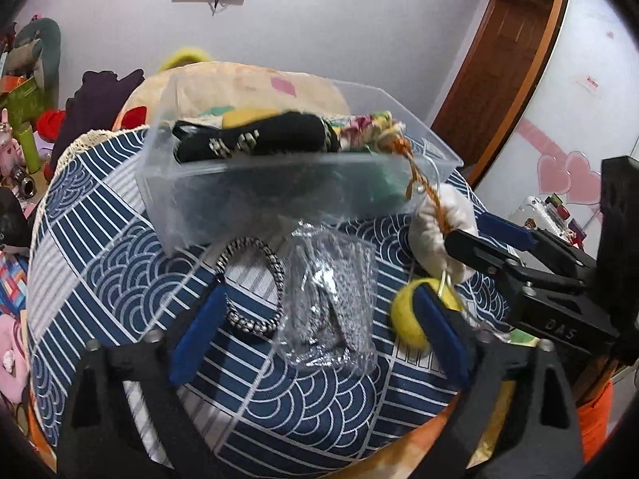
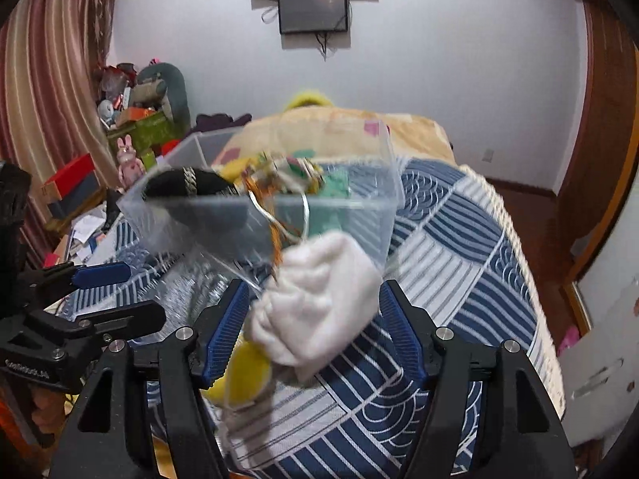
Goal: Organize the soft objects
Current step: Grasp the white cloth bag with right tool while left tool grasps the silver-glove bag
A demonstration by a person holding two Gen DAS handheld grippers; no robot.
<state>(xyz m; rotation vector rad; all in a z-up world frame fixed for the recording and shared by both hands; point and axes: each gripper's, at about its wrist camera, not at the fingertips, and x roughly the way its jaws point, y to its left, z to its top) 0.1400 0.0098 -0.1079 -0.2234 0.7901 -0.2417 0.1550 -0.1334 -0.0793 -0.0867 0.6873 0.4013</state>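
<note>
Between your right tongs (image 2: 309, 331), spread wide, hangs a white soft pouch (image 2: 319, 303), unclamped; close on it before lifting. Your left tongs (image 1: 319, 327) gape over a braided band (image 1: 251, 283) and plastic bag (image 1: 331, 299). Ahead, the clear bin (image 1: 279, 183) needs clearance over its near rim; open bedspread (image 2: 459, 239) lies rightward.

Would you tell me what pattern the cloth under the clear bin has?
The cloth is navy blue with white wave arcs and stripe panels, clearest in the left wrist view.
</note>
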